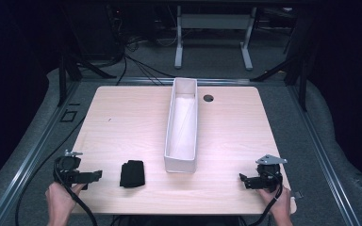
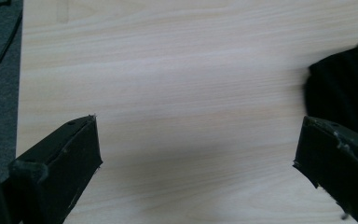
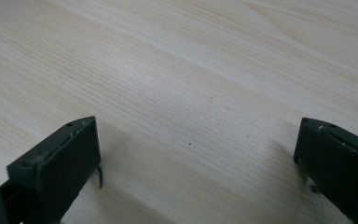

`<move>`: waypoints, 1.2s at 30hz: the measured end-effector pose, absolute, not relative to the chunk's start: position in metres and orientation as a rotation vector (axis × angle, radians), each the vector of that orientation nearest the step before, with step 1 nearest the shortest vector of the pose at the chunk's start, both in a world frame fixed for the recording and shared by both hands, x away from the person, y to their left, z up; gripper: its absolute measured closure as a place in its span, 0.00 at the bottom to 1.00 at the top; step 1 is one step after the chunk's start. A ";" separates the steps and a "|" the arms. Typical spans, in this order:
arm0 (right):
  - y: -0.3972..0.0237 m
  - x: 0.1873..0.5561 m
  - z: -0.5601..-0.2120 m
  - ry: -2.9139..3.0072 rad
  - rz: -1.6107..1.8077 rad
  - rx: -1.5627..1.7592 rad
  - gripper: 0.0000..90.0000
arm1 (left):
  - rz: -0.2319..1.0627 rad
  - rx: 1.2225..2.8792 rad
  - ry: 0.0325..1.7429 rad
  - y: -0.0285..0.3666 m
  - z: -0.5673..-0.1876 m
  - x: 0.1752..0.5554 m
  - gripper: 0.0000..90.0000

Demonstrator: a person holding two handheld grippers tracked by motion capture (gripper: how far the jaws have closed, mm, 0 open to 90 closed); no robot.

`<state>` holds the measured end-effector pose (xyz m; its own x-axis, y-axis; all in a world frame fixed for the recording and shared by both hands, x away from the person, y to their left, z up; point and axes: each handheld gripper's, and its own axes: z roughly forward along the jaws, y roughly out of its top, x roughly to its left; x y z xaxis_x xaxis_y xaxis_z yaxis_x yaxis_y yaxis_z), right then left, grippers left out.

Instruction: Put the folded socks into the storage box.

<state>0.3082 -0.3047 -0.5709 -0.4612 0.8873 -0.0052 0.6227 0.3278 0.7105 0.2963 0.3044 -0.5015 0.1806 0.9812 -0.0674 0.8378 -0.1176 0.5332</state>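
lab | pale wood table on grey carpet (cables behind, dark surround)

Long white box standing lengthwise at centre of high view, splitting table into left and right halves; crossing between halves at mid-depth meaning going over its walls. Strip along bottom of frame, below box's near end, lying open. Black folded cloth lying lower left of centre, just beside that near end, narrowing that strip. Left half above cloth lying bare. Right half lying bare except small round hole near upper edge.
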 end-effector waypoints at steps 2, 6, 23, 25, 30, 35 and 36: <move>-0.305 0.308 -0.571 2.200 0.919 1.335 0.00 | 0.413 2.020 1.696 0.299 -0.496 0.298 0.00; -0.305 0.308 -0.571 2.204 0.917 1.335 0.00 | 0.353 2.049 1.650 0.283 -0.484 0.301 0.00; -0.305 0.308 -0.571 2.204 0.920 1.337 0.00 | 0.268 2.153 1.547 0.238 -0.455 0.310 0.00; -0.305 0.308 -0.571 2.204 0.920 1.338 0.00 | 0.257 2.167 1.542 0.234 -0.455 0.313 0.00; -0.305 0.308 -0.571 2.204 0.920 1.337 0.00 | 0.230 2.203 1.549 0.225 -0.464 0.320 0.00; -0.305 0.308 -0.571 2.204 0.920 1.337 0.00 | 0.188 2.235 1.564 0.217 -0.479 0.329 0.00; -0.305 0.308 -0.571 2.204 0.920 1.337 0.00 | 0.174 2.247 1.569 0.215 -0.483 0.331 0.00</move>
